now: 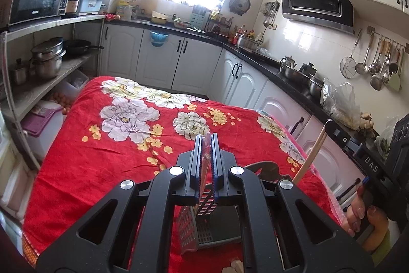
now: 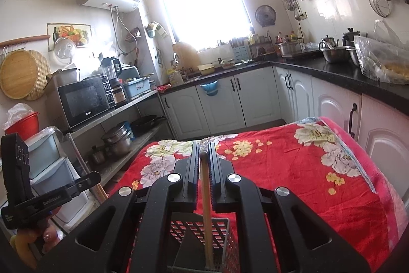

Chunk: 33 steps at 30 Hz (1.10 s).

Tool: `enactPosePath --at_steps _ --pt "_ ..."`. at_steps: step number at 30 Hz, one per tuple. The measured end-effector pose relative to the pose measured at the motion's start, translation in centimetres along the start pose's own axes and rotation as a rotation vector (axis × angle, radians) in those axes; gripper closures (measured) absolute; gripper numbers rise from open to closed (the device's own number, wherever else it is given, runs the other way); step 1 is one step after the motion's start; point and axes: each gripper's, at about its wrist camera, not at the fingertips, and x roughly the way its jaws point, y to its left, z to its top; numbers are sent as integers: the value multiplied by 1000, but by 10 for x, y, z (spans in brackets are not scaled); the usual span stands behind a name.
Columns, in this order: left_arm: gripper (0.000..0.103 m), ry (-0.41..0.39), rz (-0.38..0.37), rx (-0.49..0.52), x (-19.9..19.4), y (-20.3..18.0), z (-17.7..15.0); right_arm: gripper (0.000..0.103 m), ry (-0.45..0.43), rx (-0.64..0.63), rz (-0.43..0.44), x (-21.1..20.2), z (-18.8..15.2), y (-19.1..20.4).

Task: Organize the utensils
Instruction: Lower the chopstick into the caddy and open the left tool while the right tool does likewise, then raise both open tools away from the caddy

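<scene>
here, both tools hold something over a grey holder on the red cloth.

nearest in the right view, the right gripper [image 2: 203,147] is clamped on a wooden stick [image 2: 206,209], likely chopsticks, whose lower end reaches down into the perforated basket [image 2: 225,229], probably so it drops in upright. the left gripper [image 1: 206,142] is pinched shut on the thin edge of something clear and reddish, too slight to name, with the basket wall [image 1: 204,201] just below it. the left view alone shows the stick slanting beside a hand [image 1: 363,219]; the right view alone shows its tip inside the basket. beyond lie the flowered cloth [image 2: 294,170], then cabinets [image 2: 225,99].
</scene>
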Motion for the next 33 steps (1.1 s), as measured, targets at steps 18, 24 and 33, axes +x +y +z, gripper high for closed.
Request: enactPosePath --at_steps 18,24,33 --pt "79 15 -11 -6 -10 1 -13 54 92 29 -64 -19 -19 -21" --pt "64 8 -15 -7 -19 -3 -18 49 123 18 -79 -30 -28 -24" --pt "43 -11 -21 -14 -36 -9 -27 43 130 -22 -87 -45 -36 -19"
